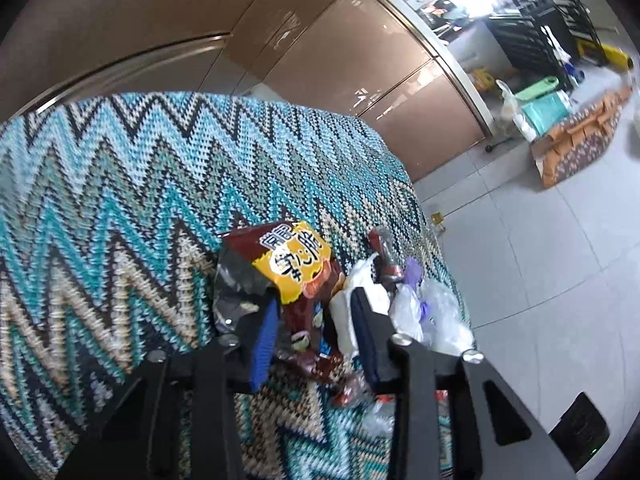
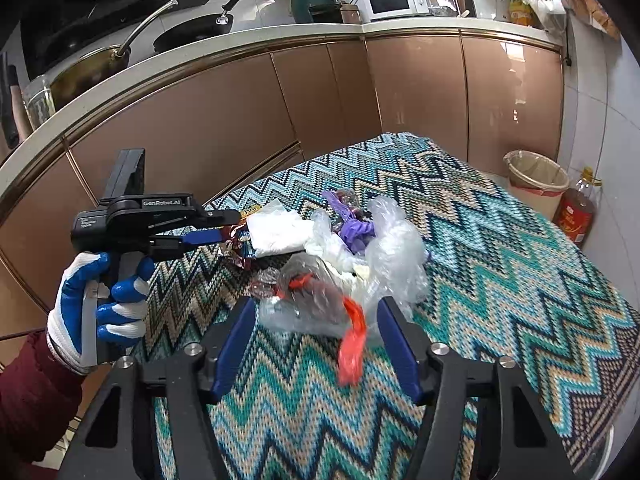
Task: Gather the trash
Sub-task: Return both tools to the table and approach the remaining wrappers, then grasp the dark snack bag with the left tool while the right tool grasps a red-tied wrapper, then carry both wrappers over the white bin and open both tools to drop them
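A pile of trash lies on the table's zigzag cloth (image 2: 500, 260). In the left wrist view a brown and yellow snack bag (image 1: 296, 268) stands crumpled between the blue pads of my left gripper (image 1: 315, 296), which looks shut on it. The right wrist view shows the left gripper (image 2: 236, 224) from the side, its tips on that wrapper. My right gripper (image 2: 318, 302) is open around a clear plastic bag with a red strip (image 2: 316, 300). Its pads sit just beside the plastic. White tissue (image 2: 276, 232), a purple scrap (image 2: 356, 232) and more clear plastic (image 2: 392, 248) lie behind.
A lined waste bin (image 2: 536, 176) and a bottle of oil (image 2: 578, 216) stand on the floor past the table's far right corner. Brown cabinets (image 2: 240, 112) run behind the table. Cardboard and bags (image 1: 580, 132) lie on the tiled floor. A gloved hand (image 2: 100, 300) holds the left gripper.
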### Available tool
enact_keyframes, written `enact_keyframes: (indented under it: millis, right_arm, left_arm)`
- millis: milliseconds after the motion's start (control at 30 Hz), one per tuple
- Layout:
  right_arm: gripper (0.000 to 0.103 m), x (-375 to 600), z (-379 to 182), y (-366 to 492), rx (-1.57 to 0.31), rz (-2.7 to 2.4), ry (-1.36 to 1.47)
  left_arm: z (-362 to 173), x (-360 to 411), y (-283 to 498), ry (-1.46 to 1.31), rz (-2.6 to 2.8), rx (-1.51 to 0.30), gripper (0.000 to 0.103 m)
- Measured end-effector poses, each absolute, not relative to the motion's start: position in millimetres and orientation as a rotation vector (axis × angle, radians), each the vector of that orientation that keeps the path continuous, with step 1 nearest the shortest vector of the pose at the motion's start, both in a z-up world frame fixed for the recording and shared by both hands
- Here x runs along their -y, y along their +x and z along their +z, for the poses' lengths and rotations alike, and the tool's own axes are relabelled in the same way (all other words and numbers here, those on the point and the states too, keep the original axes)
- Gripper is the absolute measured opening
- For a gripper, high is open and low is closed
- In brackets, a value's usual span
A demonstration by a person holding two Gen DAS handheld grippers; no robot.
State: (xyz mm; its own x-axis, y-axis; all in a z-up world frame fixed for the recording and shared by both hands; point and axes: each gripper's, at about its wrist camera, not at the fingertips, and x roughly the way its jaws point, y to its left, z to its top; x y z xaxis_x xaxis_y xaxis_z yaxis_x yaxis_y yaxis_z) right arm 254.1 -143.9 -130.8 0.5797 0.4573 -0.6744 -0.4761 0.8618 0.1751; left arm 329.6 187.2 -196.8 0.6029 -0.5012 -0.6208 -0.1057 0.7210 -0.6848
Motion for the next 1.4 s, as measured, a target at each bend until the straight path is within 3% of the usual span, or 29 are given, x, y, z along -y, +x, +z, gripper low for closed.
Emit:
enact_keyframes:
  millis: [100, 200, 633, 867, 1167, 1400]
  right_arm:
    - [0.037, 138.2, -135.6, 260.6, -0.800, 0.553, -0.025]
    - [0.009, 134.5, -138.3, 262.4, -0.815, 0.560, -0.035]
    - [0.006, 133.2, -79.9, 214.7, -0.635, 0.637, -0.019]
    - [0.006, 172.8, -39.8, 165.3, -0.517, 0.587, 0.012]
    - [0.006, 283.9, -26.9, 103.9, -0.445, 0.329, 0.043]
    - [0.006, 391.1, -58.8, 74.9, -0.503, 0.028, 0.137]
  left_arm:
    - [-200.6, -186.0, 334.8, -0.777, -0.253, -0.932, 0.008]
    - [-200.0, -186.8, 329.9, -0.761, -0.229, -0.922, 0.004]
    - [-142.1, -210.1, 269.4, -0.665, -0.173, -0.765, 0.001]
    - [-90.0, -174.1, 234.9, -0.592, -0.268, -0.697, 0.001]
    - [-41.3, -48.0, 198.4, -0.418, -0.538, -0.686, 0.001]
    - [-50.6, 103.8, 188.3, -0.216, -0.786, -0.808, 0.001]
